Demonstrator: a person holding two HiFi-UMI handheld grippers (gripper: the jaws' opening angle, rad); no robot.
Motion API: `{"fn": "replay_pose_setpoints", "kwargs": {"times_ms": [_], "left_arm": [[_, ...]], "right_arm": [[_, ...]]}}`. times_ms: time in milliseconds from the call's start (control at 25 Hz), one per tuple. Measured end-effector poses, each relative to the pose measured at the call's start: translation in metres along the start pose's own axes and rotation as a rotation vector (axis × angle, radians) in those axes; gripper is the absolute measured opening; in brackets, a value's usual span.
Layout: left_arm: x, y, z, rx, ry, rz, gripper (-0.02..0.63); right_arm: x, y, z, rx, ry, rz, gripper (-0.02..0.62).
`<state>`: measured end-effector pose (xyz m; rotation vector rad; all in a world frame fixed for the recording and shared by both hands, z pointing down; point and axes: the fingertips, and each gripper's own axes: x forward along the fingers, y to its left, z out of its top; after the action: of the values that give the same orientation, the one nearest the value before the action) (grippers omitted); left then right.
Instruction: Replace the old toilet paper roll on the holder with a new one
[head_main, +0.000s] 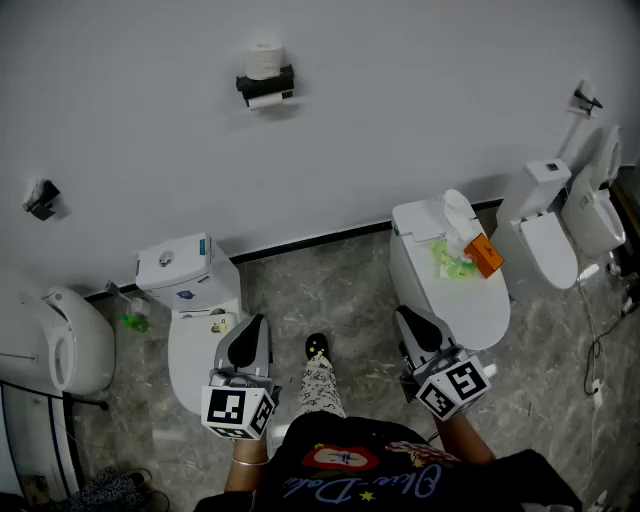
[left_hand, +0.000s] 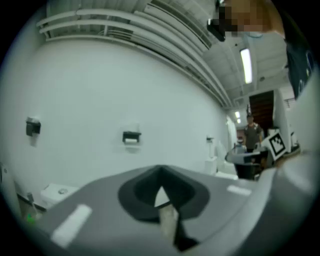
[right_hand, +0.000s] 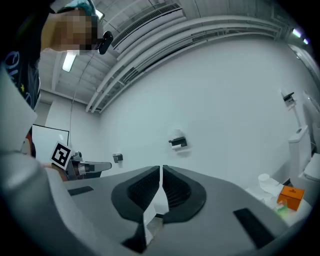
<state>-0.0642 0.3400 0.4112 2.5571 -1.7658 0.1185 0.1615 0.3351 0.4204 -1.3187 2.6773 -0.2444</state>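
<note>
Head view: left gripper (head_main: 255, 328) and right gripper (head_main: 408, 322) are both held low in front of the person. They point toward the white wall (head_main: 400, 130) and are well apart from each other. One patterned trouser leg and a dark shoe (head_main: 317, 347) show between them on the grey marbled floor (head_main: 330, 275).

Task item: black toilet paper holder (head_main: 266, 86), fixed high on the wall, well apart from both grippers.
- A full white roll (head_main: 265, 58) stands upright on top of it.
- A thinner roll (head_main: 268, 101) sits in the holder underneath.
- Neither roll is touched.

Left gripper view: jaws together, nothing between them. The holder shows on the wall above the jaw tips, slightly to their left. A second black wall fitting (left_hand: 33, 127) lies further left. A person (left_hand: 251, 134) stands far off at the right.

Right gripper view: jaws together apart from a hairline slit, nothing between them. The holder sits on the wall just right of the jaw line.

Surroundings, head view:
- A small toilet (head_main: 185, 265) is just ahead of the left gripper.
- A larger toilet (head_main: 470, 312) stands just beside the right gripper with its lid closed.
- On that lid are an orange box (head_main: 484, 254), a green item (head_main: 450, 264) and a white roll-shaped item (head_main: 457, 210). I cannot tell what the white item is.
- Another toilet (head_main: 545, 240) stands further right.
</note>
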Motion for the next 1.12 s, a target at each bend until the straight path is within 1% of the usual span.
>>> {"fn": "replay_pose_setpoints", "kwargs": {"times_ms": [160, 280, 360, 480, 600, 760, 880, 960, 1040, 1120], "left_arm": [[0.077, 0.031, -0.005, -0.013, -0.031, -0.049, -0.001], [0.145, 0.063, -0.002, -0.009, -0.039, -0.096, -0.001], [0.192, 0.085, 0.010, 0.029, -0.038, -0.138, 0.000], [0.258, 0.119, 0.035, 0.096, -0.050, -0.188, -0.001], [0.308, 0.149, 0.051, 0.082, -0.066, -0.217, -0.001], [0.354, 0.181, 0.055, 0.076, -0.043, -0.208, -0.001], [0.379, 0.189, 0.057, 0.067, -0.019, -0.199, -0.001], [0.390, 0.195, 0.060, 0.050, -0.002, -0.176, -0.001], [0.401, 0.202, 0.060, 0.002, -0.007, -0.154, 0.000], [0.414, 0.207, 0.060, -0.076, -0.034, -0.153, 0.000]], "right_arm": [[0.059, -0.037, 0.000, -0.053, 0.008, -0.026, 0.014], [0.129, -0.066, 0.008, -0.082, -0.001, -0.044, 0.015], [0.185, -0.082, 0.020, -0.085, -0.020, -0.045, 0.015], [0.274, -0.097, 0.045, -0.077, -0.061, -0.010, 0.015], [0.350, -0.113, 0.056, -0.112, -0.051, 0.012, 0.014], [0.418, -0.121, 0.063, -0.103, -0.045, 0.064, 0.015], [0.448, -0.131, 0.063, -0.076, -0.034, 0.096, 0.014], [0.463, -0.136, 0.063, -0.061, -0.026, 0.120, 0.015], [0.474, -0.143, 0.063, -0.054, -0.013, 0.140, 0.015], [0.482, -0.151, 0.064, -0.055, -0.004, 0.153, 0.015]]}}
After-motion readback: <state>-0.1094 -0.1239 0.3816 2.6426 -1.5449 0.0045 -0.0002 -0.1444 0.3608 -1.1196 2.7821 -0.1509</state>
